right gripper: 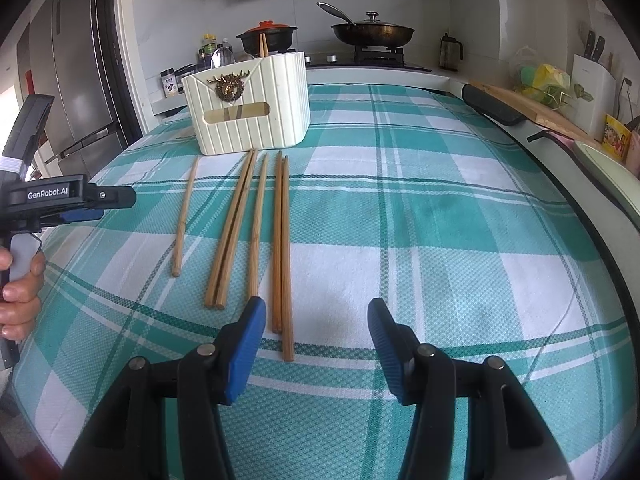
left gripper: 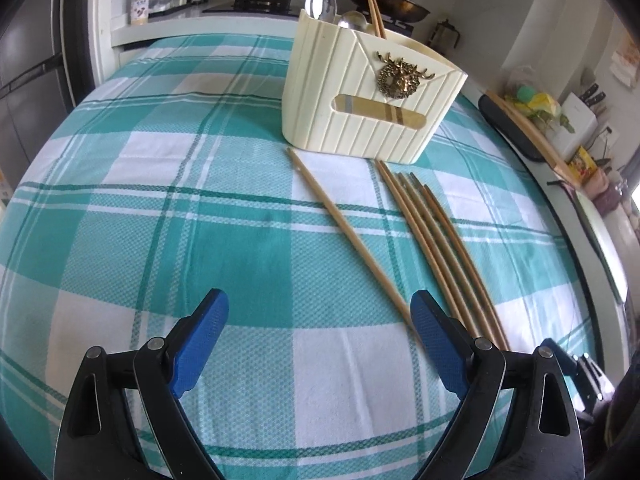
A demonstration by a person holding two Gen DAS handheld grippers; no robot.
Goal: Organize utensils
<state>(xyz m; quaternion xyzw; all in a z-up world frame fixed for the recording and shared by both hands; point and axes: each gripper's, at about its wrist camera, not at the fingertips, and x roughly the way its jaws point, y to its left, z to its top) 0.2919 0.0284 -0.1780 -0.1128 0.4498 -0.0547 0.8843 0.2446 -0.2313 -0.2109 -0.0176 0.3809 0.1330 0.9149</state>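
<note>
A checked teal-and-white tablecloth (right gripper: 420, 240) covers the table, with a stove and a dark wok (right gripper: 372, 34) on the counter past its far edge. We see a cream ribbed utensil holder (right gripper: 248, 110) standing near the table's far edge, toward the left in the right wrist view, with a brass deer-head ornament (right gripper: 229, 86) on its front. Spoons (left gripper: 320, 2) and a pair of chopsticks (left gripper: 375, 14) stand upright inside it.

In front of the holder, six loose wooden chopsticks lie flat on the cloth, their narrow tips pointing at the holder's base. One single chopstick (right gripper: 185, 216) lies apart on the left; a touching pair (right gripper: 230, 232) sits beside it, then another single stick (right gripper: 258, 220), then a second touching pair (right gripper: 281, 248) reaching nearest the table's near edge.

Our left gripper (left gripper: 320, 332) hangs over the cloth with its blue pads spread wide and nothing between them; the apart chopstick's thick end runs behind its right pad. Our right gripper (right gripper: 316, 340) is likewise spread and empty, its left pad (right gripper: 246, 350) over the near end of the middle single stick, and the end of the nearest pair lies between its pads. A hand (right gripper: 20, 288) grips the left gripper's handle at the table's left edge.
</note>
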